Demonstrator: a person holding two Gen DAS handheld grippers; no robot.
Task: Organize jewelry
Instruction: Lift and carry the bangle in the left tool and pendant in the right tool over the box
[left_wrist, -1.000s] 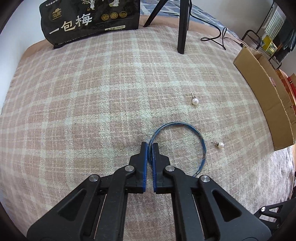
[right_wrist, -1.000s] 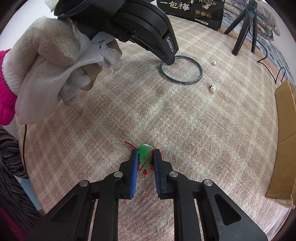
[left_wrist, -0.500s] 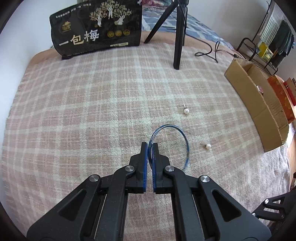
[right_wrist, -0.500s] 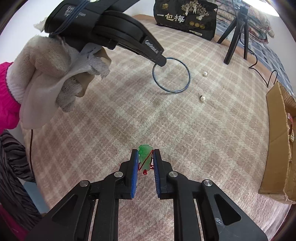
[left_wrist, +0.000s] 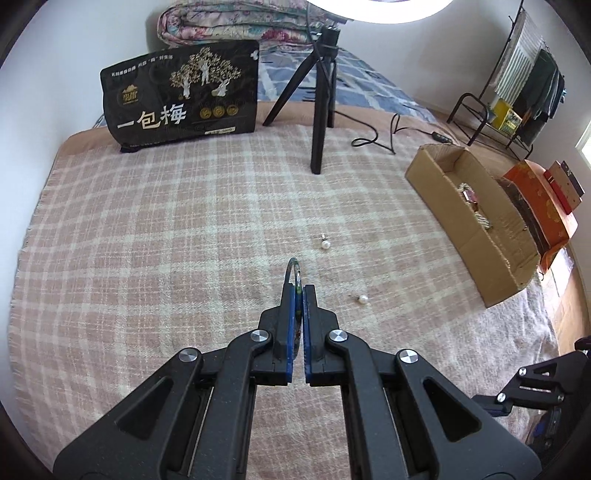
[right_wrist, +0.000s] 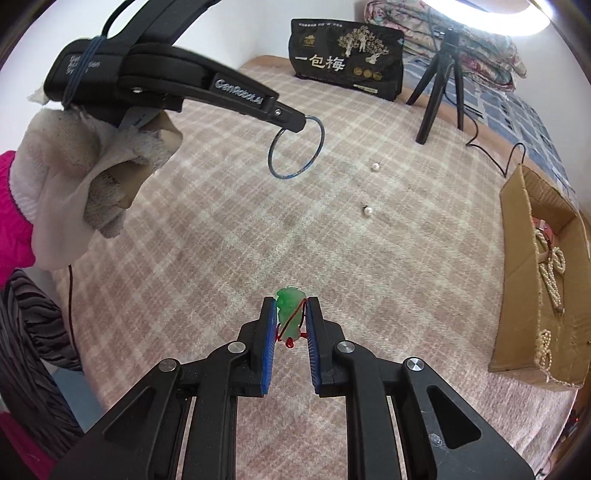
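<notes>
My left gripper (left_wrist: 298, 288) is shut on a thin blue bangle (left_wrist: 294, 266), which I see edge-on above the plaid blanket. The right wrist view shows that same bangle (right_wrist: 317, 150) hanging as a full ring from the left gripper (right_wrist: 295, 123), clear of the bed. My right gripper (right_wrist: 291, 308) is shut on a green jade pendant (right_wrist: 289, 302) with a red cord, also lifted off the blanket. Two pearl earrings (left_wrist: 325, 243) (left_wrist: 363, 299) lie on the blanket ahead of the left gripper; in the right wrist view they are the pearl earrings (right_wrist: 375, 167) (right_wrist: 368, 211).
An open cardboard box (left_wrist: 445, 192) holding pearl strands sits at the right edge of the bed, seen again as the cardboard box (right_wrist: 511, 280). A black tripod (left_wrist: 320, 110) and a black snack bag (left_wrist: 181, 96) stand at the back. A gloved hand (right_wrist: 74, 184) holds the left gripper.
Both grippers have risen from the blanket with their loads. The bangle has come off the bed and swung from lying flat to hanging from the left gripper.
</notes>
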